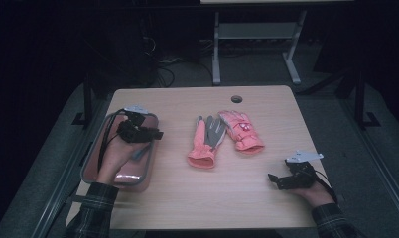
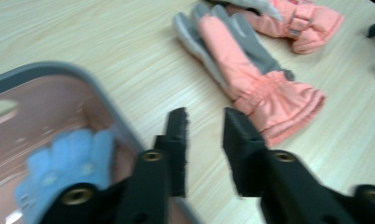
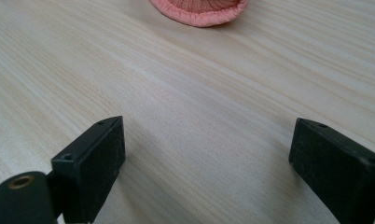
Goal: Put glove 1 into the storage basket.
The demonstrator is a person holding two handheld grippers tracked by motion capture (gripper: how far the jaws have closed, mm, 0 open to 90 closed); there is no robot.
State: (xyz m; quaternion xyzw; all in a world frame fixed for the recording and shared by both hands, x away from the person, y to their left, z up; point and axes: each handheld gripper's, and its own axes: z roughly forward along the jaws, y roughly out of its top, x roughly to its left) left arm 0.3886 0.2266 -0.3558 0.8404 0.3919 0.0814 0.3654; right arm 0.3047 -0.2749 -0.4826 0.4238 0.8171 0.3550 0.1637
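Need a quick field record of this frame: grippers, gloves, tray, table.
left gripper: above the tray's edge, jaws a narrow gap apart, nothing between them
right gripper: low over bare table, jaws wide open, empty
tray: grey rim, pink inside, table's left edge
blue glove: lying in the tray
pink gloves: two, mid-table, side by side
table: light wood

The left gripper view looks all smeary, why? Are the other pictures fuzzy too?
In the left gripper view the grey bin and blue glove are streaked with motion blur, and the left tool's black jaws look soft-edged. The right gripper view is sharp on the table grain. The high view is dim, with a dark room around the lit table, and the pink gloves look a little soft.
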